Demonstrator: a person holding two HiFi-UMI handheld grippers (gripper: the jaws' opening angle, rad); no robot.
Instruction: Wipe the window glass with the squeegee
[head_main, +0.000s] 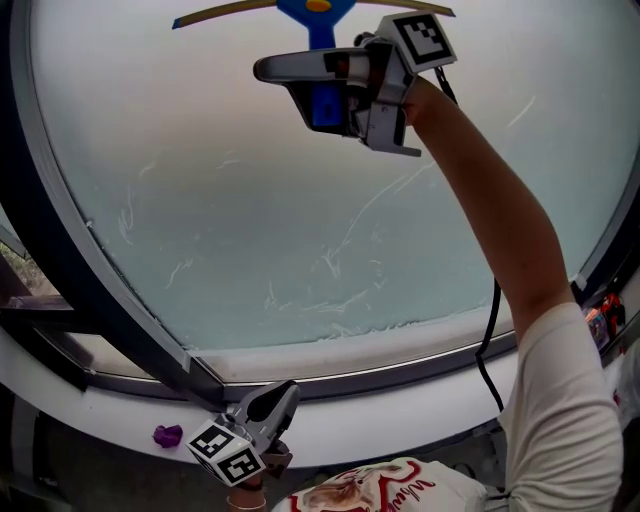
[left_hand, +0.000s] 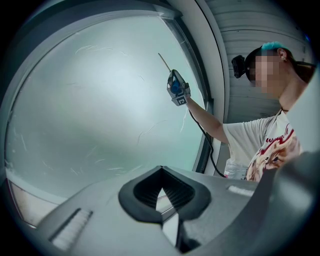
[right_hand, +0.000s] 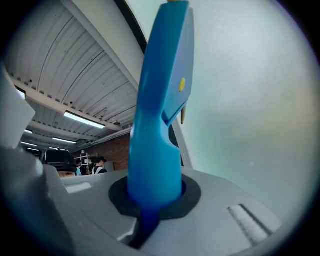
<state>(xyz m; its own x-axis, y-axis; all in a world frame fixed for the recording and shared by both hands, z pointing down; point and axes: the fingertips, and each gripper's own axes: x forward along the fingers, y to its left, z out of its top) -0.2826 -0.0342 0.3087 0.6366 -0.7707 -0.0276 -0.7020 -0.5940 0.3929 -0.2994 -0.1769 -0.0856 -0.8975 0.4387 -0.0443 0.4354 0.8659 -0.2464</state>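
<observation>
Closest under the head camera is my left gripper (head_main: 283, 392), low beneath the window glass (head_main: 300, 230) and over the white sill (head_main: 120, 405), its jaws pressed together on nothing. High up in front of the glass, my right gripper (head_main: 318, 80) is clenched on the squeegee (head_main: 318, 12). Its blue handle runs up out of the jaws to a blue head with a yellow spot. The thin blade lies crosswise near the top of the glass, long axis left to right.

Seen from the left gripper view, my left gripper (left_hand: 161, 195) brings its dark pads together around a small diamond gap, holding nothing. Far up the glass (left_hand: 90, 110), near its right edge, the right gripper (left_hand: 176, 90) carries the squeegee (left_hand: 165, 61), blade edge-on as a thin line slanting up and left.

Seen from the right gripper view, my right gripper (right_hand: 155, 200) grips the squeegee (right_hand: 157, 125) by its handle, which stands straight up from the jaws. A yellow rivet marks the flared head, a yellowish sliver of blade shows beside it, and the glass (right_hand: 250, 125) fills the right.
</observation>
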